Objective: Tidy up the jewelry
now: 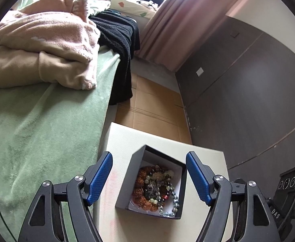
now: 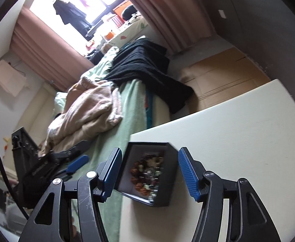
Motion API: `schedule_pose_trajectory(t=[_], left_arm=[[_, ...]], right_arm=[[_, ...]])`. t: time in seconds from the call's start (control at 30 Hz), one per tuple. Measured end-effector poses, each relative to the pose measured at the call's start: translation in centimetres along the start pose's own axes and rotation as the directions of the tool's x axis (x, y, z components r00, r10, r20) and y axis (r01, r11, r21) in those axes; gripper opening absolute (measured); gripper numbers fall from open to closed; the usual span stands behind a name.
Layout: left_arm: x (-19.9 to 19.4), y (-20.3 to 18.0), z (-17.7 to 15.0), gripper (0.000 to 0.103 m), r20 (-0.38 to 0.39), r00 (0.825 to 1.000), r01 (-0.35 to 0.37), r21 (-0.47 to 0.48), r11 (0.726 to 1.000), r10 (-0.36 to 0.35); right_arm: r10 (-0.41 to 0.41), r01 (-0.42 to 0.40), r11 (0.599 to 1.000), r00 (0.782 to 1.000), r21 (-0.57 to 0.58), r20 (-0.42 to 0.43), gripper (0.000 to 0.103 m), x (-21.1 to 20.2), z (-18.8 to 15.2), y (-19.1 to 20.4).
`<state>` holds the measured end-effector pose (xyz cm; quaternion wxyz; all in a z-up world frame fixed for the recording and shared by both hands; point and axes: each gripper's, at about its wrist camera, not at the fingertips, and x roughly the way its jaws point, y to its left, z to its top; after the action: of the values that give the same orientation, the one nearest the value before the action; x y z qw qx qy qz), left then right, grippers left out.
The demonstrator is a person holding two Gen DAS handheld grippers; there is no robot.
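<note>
A black open box point(image 1: 127, 189) with a white lining stands on a cream table point(image 1: 115, 141). It holds a heap of bead bracelets point(image 1: 157, 189), brown, dark and clear. My left gripper point(image 1: 149, 178) is open and empty, its blue pads on either side of the box, above it. In the right wrist view the same box point(image 2: 167, 183) and bracelets point(image 2: 147, 173) lie between the open jaws of my right gripper point(image 2: 148, 173), also empty. The left gripper point(image 2: 75, 164) shows at the left there.
A bed with a green blanket point(image 1: 36, 133), a pink quilt point(image 1: 46, 46) and a black throw point(image 1: 119, 40) runs along the table's left. Cardboard point(image 1: 153, 111) covers the floor beyond. Dark cabinet doors point(image 1: 248, 92) stand at right. Pink curtains point(image 1: 177, 20) hang behind.
</note>
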<state>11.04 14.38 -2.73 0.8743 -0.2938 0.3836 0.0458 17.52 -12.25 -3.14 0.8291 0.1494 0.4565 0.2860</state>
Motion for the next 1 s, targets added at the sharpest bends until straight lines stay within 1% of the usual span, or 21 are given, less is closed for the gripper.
schedule_pose_trajectory(t=[0.13, 0.2, 0.23, 0.27, 0.3, 0.37, 0.5, 0.57, 0.6, 0.83, 0.9, 1.0], left_arm=[[-0.3, -1.5, -1.1, 0.080, 0.001, 1.000, -0.003, 0.052, 0.999, 0.003], [-0.6, -2.4, -1.8, 0.086, 0.017, 1.000, -0.011, 0.082, 0.997, 0.010], [-0.8, -3.0, -2.2, 0.088, 0.026, 1.000, -0.015, 0.110, 0.994, 0.012], [-1.0, -3.7, -2.7, 0.091, 0.034, 0.999, -0.019, 0.140, 0.990, 0.014], [-1.2, -4.1, -3.1, 0.092, 0.038, 0.999, -0.020, 0.154, 0.988, 0.014], [-1.5, -4.9, -3.9, 0.092, 0.042, 0.999, -0.016, 0.177, 0.984, 0.009], [-2.4, -6.4, -5.5, 0.096, 0.065, 0.998, -0.029, 0.232, 0.972, 0.014], [-2.8, -7.0, -6.2, 0.100, 0.078, 0.997, -0.036, 0.253, 0.967, 0.016], [-2.9, -7.2, -6.4, 0.102, 0.081, 0.997, -0.038, 0.260, 0.965, 0.018], [-4.1, -9.2, -9.0, 0.102, 0.103, 0.995, -0.037, 0.330, 0.943, 0.003], [-4.6, -9.7, -9.8, 0.102, 0.113, 0.994, -0.042, 0.342, 0.939, 0.003], [-5.3, -10.0, -10.8, 0.102, 0.131, 0.991, -0.058, 0.349, 0.935, 0.013]], right_arm=[[-0.046, 0.046, 0.999, 0.999, 0.001, 0.013, 0.062, -2.0, -0.2, -1.6], [-0.056, 0.056, 0.998, 0.998, 0.001, 0.018, 0.063, -3.0, -0.3, -2.2], [-0.061, 0.060, 0.998, 0.998, 0.005, 0.019, 0.065, -3.5, -0.3, -2.6], [-0.070, 0.070, 0.997, 0.997, 0.015, 0.026, 0.069, -4.2, -0.3, -3.2], [-0.083, 0.082, 0.996, 0.996, 0.022, 0.037, 0.073, -4.7, -0.3, -3.6], [-0.116, 0.114, 0.993, 0.992, 0.033, 0.058, 0.078, -5.8, -0.5, -4.5], [-0.131, 0.128, 0.991, 0.989, 0.040, 0.064, 0.079, -7.5, -0.8, -5.4], [-0.151, 0.150, 0.988, 0.986, 0.023, 0.069, 0.080, -8.1, -1.1, -5.4], [-0.163, 0.163, 0.987, 0.984, 0.006, 0.070, 0.082, -8.3, -1.3, -5.2], [-0.243, 0.253, 0.959, 0.966, -0.128, 0.087, 0.088, -10.4, -3.6, -4.1], [-0.248, 0.259, 0.954, 0.964, -0.152, 0.093, 0.095, -10.9, -4.3, -4.1], [-0.243, 0.254, 0.952, 0.967, -0.173, 0.083, 0.095, -11.5, -5.2, -4.1]])
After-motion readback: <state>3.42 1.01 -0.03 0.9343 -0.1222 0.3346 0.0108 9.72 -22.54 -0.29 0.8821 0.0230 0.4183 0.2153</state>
